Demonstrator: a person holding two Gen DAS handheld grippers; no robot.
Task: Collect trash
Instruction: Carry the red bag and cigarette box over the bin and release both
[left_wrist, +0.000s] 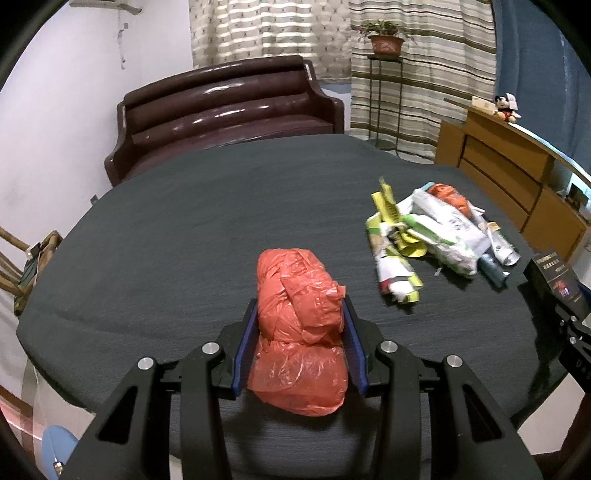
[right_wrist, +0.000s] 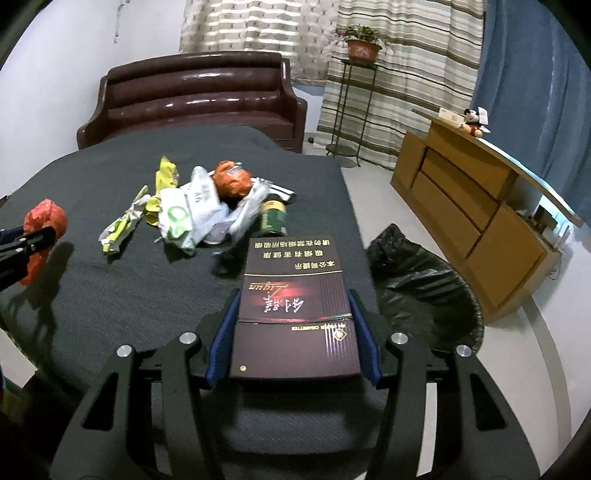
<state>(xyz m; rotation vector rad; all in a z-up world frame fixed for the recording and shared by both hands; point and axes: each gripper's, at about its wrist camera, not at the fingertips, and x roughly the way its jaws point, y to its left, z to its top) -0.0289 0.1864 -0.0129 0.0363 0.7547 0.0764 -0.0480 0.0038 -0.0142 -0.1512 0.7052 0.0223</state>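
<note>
Left gripper (left_wrist: 301, 314) clamped on crumpled orange plastic bag (left_wrist: 299, 325), above dark table (left_wrist: 166, 229). Right gripper (right_wrist: 293, 306) clenched around dark maroon cigarette box (right_wrist: 295, 302), near black-lined bin (right_wrist: 424, 291); mixed wrapper pile (right_wrist: 199, 210) beyond.

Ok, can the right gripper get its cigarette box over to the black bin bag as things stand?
Probably yes: the right gripper is shut on the cigarette box, and the black bin bag sits open just beside the table, nothing between.
</note>
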